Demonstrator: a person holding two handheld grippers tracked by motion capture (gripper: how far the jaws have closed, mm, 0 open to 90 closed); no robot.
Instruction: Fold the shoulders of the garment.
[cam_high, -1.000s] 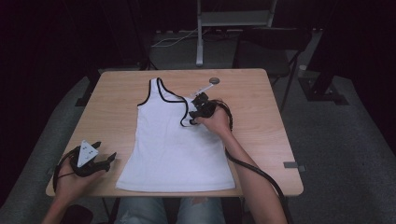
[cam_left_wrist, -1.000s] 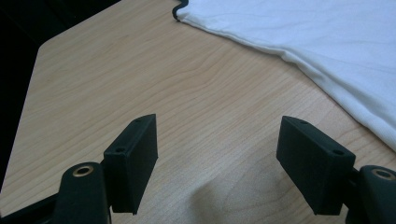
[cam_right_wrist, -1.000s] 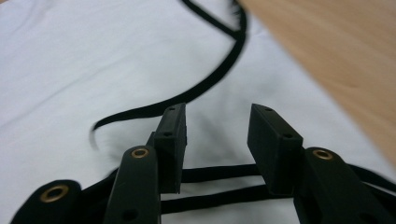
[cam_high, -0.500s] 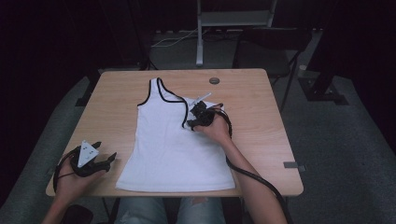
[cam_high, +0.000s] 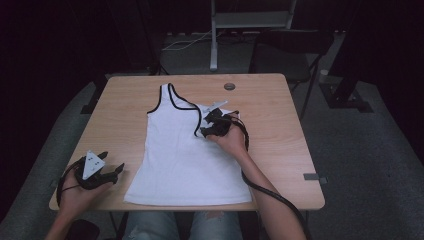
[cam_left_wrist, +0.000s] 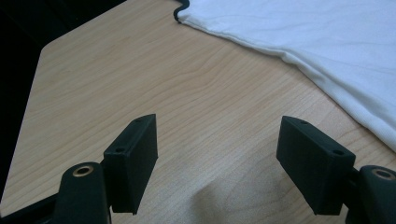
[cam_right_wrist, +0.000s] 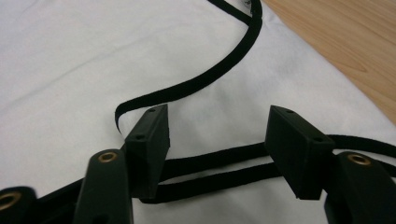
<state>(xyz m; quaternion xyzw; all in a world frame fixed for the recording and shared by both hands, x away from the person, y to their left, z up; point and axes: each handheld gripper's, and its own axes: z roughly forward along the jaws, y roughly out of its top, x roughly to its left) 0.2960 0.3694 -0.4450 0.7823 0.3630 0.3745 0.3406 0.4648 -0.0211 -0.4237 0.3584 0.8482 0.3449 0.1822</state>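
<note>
In the right gripper view the black trim (cam_right_wrist: 196, 88) of the white tank top (cam_high: 185, 155) runs out past the top edge and passes behind the jaws. In the left gripper view the top is cut by the right edge. The small round thing (cam_high: 229, 86) on the table (cam_high: 125, 115) is too small to identify.

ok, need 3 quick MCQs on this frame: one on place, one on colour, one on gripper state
1. Where does the right gripper sit?
A. over the folded shoulder strap of the white sleeveless top
B. off the light wooden table
C. at the top's hem

2. What colour is the trim on the top?
A. red
B. black
C. blue

3. How do the left gripper's jaws stand?
A. clamped on the top
B. shut on nothing
C. open over bare wood

Answers: 1 A, the high view shows it at the strap. 2 B, black binding edges the white cloth. 3 C, the left gripper view shows wood between spread jaws.
</note>
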